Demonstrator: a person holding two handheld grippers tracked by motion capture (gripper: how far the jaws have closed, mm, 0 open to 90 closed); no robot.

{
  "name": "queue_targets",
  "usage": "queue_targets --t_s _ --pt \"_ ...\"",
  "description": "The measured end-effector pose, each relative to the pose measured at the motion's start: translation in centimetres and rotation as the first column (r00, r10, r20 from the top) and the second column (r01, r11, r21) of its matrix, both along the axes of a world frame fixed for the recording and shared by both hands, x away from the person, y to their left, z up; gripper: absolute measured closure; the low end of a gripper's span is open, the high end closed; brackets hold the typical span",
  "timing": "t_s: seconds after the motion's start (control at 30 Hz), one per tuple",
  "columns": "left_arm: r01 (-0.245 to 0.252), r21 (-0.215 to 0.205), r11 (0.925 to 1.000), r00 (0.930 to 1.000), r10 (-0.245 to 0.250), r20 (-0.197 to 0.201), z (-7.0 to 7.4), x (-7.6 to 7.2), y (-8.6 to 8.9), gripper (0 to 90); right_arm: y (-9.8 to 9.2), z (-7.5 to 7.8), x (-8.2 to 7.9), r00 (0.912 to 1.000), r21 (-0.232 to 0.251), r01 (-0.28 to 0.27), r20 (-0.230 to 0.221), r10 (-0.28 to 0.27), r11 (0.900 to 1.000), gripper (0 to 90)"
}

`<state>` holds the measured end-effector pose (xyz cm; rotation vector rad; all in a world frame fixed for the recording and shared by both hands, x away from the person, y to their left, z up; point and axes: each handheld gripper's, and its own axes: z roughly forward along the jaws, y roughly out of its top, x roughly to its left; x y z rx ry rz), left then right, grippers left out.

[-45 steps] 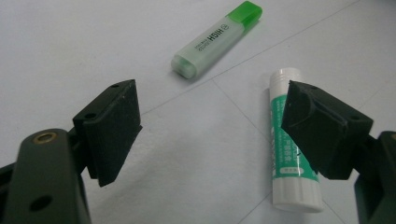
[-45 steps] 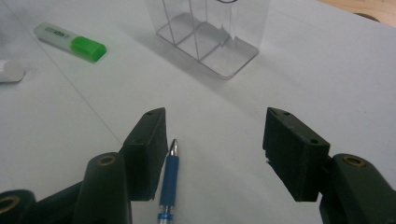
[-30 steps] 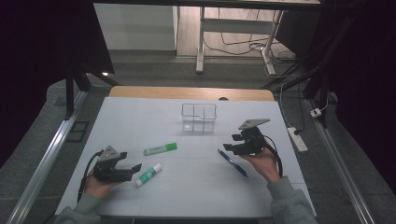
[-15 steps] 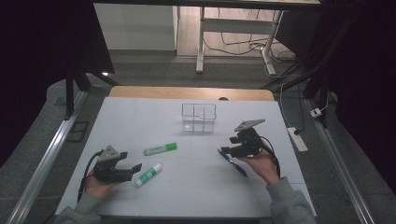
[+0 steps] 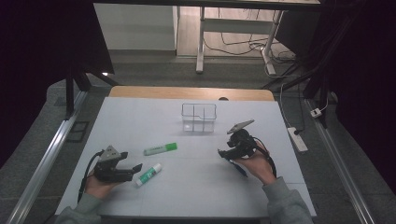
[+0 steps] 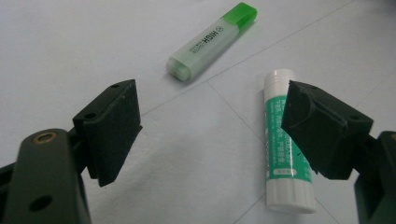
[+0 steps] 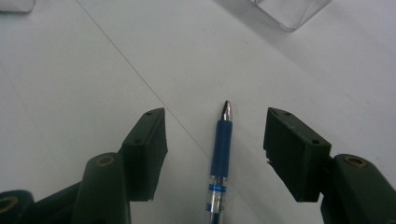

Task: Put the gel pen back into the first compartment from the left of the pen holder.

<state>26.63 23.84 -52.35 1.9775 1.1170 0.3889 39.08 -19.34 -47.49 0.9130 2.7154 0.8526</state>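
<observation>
Over blue pen (image 7: 220, 148) (untouched): right gripper (image 7: 214, 140)

Dim dark surroundings, pale evenly lit table (image 5: 196, 186), soft shadows, slightly grainy

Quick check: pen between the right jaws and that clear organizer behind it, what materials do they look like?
Pen: likely plastic, with a matte blue grip sleeve that may be rubber, a clear glossy barrel below it and a shiny tip that looks metallic. Organizer: see-through with thin bright edges and dividers, so probably clear hard plastic or acrylic; glass can't be ruled out. The right gripper stands open around the pen.
</observation>
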Motion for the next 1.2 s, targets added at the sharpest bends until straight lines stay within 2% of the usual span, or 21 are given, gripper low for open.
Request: queue_targets --t_s 0.2,0.3,0.67,0.93,1.2 --pt "0.0 -0.001 1.0 1.0 0.0 0.0 0.0 0.0 0.0 19.5 1.1 -0.8 0.4 0.9999 -0.051 -0.002 -0.015 0.002 0.999 41.8" --pt "0.001 -0.001 1.0 1.0 -0.001 0.0 0.0 0.0 0.0 19.5 1.4 -1.1 0.6 0.9995 -0.056 0.005 -0.031 -0.007 0.998 44.1" --pt "0.003 0.003 1.0 1.0 -0.003 -0.002 -0.1 0.1 0.0 19.5 2.2 -2.2 0.8 0.9987 -0.129 0.01 -0.049 -0.016 0.992 53.3" --pt "0.004 0.003 1.0 1.0 -0.004 -0.004 -0.1 0.1 0.0 19.5 2.8 -2.6 0.5 0.9988 -0.193 0.016 -0.043 -0.025 0.981 64.6" --pt "0.006 0.005 1.0 1.0 -0.006 0.0 -0.1 0.0 0.0 19.5 3.0 -2.5 0.4 0.9965 -0.195 0.049 -0.057 -0.061 0.98 79.2"
